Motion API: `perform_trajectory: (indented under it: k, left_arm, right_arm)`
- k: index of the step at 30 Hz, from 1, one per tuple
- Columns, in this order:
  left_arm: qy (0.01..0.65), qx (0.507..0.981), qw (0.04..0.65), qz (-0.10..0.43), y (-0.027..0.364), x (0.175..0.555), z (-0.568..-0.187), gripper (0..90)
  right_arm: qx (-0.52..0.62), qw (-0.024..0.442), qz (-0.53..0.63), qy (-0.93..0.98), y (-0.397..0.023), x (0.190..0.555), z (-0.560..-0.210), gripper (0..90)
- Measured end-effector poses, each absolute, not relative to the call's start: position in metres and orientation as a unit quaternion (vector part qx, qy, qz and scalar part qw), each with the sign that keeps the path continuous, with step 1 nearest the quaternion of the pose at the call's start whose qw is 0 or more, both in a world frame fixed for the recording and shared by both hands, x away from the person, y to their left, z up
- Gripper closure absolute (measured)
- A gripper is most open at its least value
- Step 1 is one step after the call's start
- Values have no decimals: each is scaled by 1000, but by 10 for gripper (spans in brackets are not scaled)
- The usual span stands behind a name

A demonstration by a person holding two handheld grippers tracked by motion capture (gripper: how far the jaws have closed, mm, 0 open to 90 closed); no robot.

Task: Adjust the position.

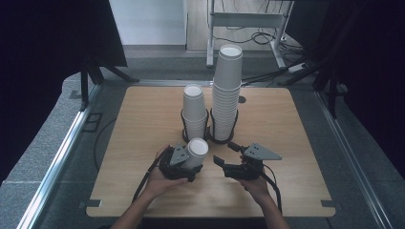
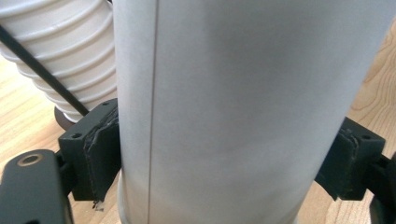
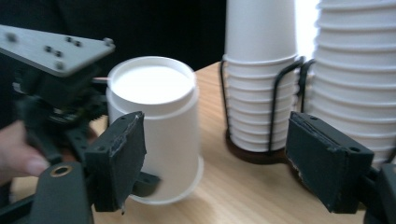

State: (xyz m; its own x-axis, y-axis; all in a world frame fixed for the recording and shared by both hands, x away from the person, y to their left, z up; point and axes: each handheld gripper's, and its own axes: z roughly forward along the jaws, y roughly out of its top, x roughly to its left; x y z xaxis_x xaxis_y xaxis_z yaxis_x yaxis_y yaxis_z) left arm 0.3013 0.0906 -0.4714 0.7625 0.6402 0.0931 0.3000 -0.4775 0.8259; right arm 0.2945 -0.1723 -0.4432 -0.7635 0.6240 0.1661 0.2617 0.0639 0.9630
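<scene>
left claw [image 1: 187,164] clamped on white cup [image 1: 195,153] (upside down), right claw [image 1: 223,153] parted, empty

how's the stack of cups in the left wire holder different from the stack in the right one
The left stack is much shorter than the right stack, which towers above it. The left stack holds far fewer cups; the right stack shows many more nested rims. Both are white paper cups stacked upside down in black wire holders, side by side on the wooden table.
</scene>
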Motion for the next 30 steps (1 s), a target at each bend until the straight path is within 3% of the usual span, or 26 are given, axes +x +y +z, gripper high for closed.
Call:
perform_trajectory:
  k: [9, 18, 23, 27, 30]
  left_arm:
    - [259, 848, 413, 206, 76, 295, -477, 137]
    - [237, 856, 413, 201, 62, 288, -481, 137]
    - [232, 857, 414, 198, 59, 286, -482, 137]
    - [226, 860, 414, 197, 56, 284, -483, 136]
    - [227, 857, 420, 196, 57, 284, -484, 130]
  right_arm:
    - [306, 121, 611, 720, -152, 293, -452, 129]
    - [311, 90, 614, 719, -145, 296, -461, 124]
    - [309, 85, 614, 722, -141, 295, -463, 138]
    - [306, 82, 615, 722, -139, 294, -465, 227]
    - [311, 79, 616, 719, -140, 295, -465, 235]
